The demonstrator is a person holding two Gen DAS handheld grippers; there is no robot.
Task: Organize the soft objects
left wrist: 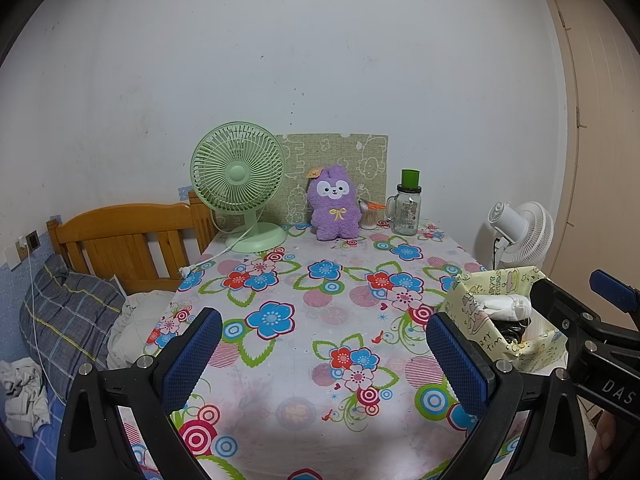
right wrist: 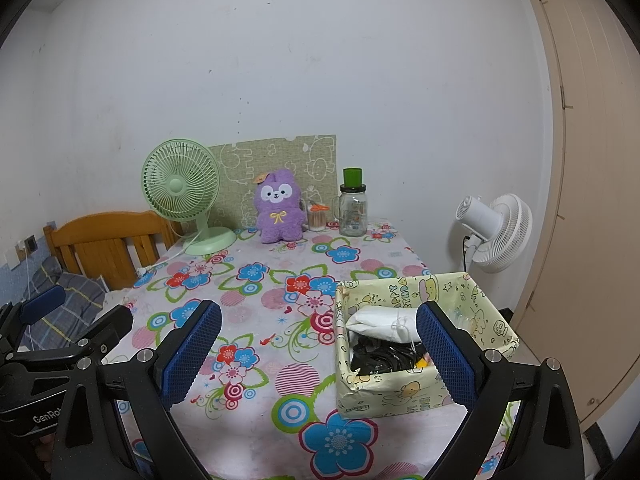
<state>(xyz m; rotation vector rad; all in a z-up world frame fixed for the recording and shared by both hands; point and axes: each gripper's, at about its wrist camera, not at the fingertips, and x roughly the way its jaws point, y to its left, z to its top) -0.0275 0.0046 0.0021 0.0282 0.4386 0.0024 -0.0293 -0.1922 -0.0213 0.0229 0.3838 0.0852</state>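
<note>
Floral-patterned tablecloth [left wrist: 304, 292] spread over the table, wooden bed headboard [left wrist: 120, 236] at its left edge. Pale yellow cartoon-print open box [right wrist: 476, 312] at near right, holding a white soft bundle [right wrist: 380, 322] over black crumpled material [right wrist: 380, 356]. Green desk fan [left wrist: 239, 176] upright at far left of table. Purple plush bunny toy [left wrist: 335, 204] seated upright at far centre, beside clear glass handled jar with green cap [left wrist: 408, 210]. Left gripper [left wrist: 324, 354] spread wide, empty. Right gripper [right wrist: 318, 354] likewise wide, empty, one finger in front of box.
</note>
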